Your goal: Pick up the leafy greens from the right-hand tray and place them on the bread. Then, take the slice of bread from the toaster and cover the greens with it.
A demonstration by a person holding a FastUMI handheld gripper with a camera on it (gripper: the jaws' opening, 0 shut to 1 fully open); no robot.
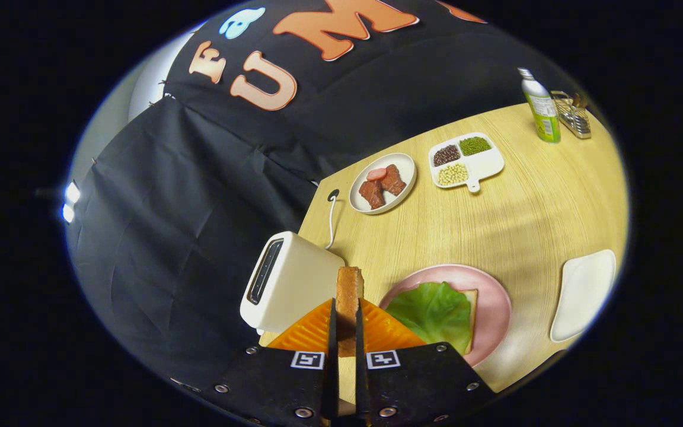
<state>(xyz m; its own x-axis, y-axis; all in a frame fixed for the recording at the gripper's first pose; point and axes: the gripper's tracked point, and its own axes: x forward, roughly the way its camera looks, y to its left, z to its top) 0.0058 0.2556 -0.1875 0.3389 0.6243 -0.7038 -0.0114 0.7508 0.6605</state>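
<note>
Gripper [347, 323] fingers are clamped on the slice of bread [350, 290], held edge-on between the toaster [288, 284] and the pink plate [492, 308]. Leafy greens [433, 311] already lie on the bread [471, 308] there. Probably best: tilt the slice flat, centre it over the greens, then lower gently.

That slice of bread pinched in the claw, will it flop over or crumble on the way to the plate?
Probably neither. The bread slice stands straight up out of the gripper without sagging, so it looks stiff. Both fingers press its flat faces edge-on, so it seems unlikely to slip. It looks light, so it may sit loosely on the curved lettuce leaf rather than flatten it.
</note>
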